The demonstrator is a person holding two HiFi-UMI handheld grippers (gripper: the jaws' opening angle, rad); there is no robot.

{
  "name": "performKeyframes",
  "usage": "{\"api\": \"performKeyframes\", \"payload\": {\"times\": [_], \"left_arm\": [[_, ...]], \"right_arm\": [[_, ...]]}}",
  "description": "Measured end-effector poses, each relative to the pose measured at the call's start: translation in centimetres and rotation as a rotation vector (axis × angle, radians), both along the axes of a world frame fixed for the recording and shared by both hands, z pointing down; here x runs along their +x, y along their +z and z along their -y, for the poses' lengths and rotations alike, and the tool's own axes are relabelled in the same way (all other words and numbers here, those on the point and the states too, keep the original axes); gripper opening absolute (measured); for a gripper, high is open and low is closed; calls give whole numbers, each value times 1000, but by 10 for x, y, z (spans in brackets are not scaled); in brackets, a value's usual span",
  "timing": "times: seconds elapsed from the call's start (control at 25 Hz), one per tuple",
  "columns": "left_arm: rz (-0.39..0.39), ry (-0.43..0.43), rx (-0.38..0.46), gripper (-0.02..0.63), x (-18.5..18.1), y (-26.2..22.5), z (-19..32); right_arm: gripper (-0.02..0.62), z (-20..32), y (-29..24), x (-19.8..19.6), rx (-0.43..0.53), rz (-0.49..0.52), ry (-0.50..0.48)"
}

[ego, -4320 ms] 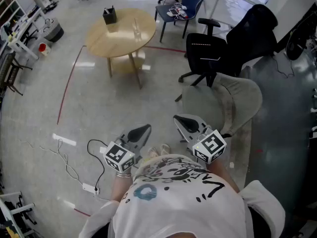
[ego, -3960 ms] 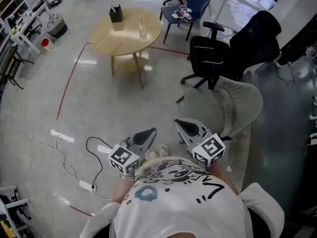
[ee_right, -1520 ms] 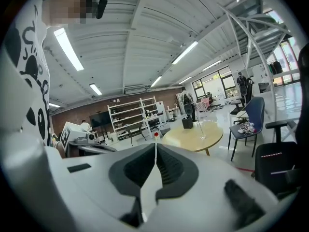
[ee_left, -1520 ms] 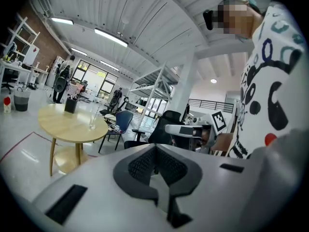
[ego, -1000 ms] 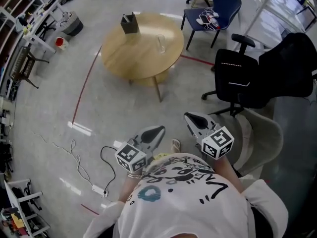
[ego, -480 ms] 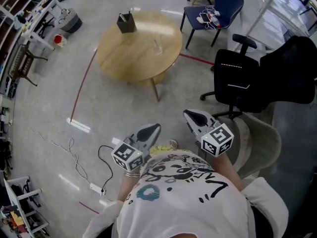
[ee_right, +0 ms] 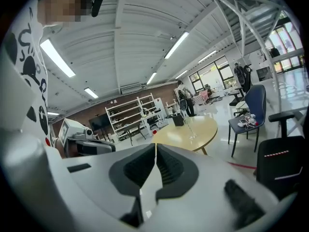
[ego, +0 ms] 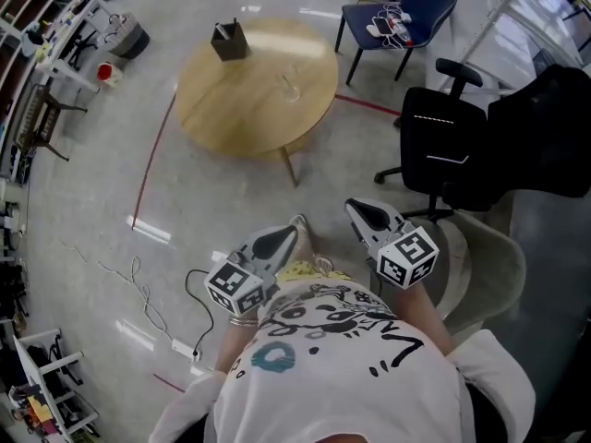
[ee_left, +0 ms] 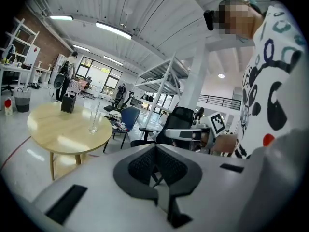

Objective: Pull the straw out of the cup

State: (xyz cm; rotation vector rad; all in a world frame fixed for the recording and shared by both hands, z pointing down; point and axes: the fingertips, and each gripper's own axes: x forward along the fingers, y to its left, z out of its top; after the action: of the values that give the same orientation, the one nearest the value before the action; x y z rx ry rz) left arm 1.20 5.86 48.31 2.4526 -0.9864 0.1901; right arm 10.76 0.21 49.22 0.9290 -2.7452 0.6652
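Note:
A clear glass cup (ego: 290, 85) with a thin straw (ee_left: 95, 111) stands on a round wooden table (ego: 231, 109), well ahead of me. The same cup (ee_left: 92, 125) shows in the left gripper view, and the cup (ee_right: 192, 134) appears small in the right gripper view. My left gripper (ego: 284, 236) is held close to my body, far from the table, jaws shut with nothing between them. My right gripper (ego: 362, 212) is likewise near my body, shut and empty.
A black box (ego: 227, 40) sits at the table's far edge. A blue chair (ego: 403, 9) with items stands behind the table, a black office chair (ego: 441, 141) and a grey chair (ego: 487, 266) to my right. A white cable (ego: 148, 310) lies on the floor left.
The table has come nearer in the head view as I walked toward it. Both grippers stay shut and close to my body.

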Motion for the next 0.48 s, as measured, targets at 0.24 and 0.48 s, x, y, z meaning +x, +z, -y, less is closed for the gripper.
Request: {"api": "performKeyframes", "payload": {"times": [0.24,0.48], "left_arm": [[-6,42,19,15,-6,3,31],[-28,94,63,15,-11,-12,70]], "right_arm": [[26,26,0,-3,20,-4,51],[26,50,-10,-5,18,-26,119]]}}
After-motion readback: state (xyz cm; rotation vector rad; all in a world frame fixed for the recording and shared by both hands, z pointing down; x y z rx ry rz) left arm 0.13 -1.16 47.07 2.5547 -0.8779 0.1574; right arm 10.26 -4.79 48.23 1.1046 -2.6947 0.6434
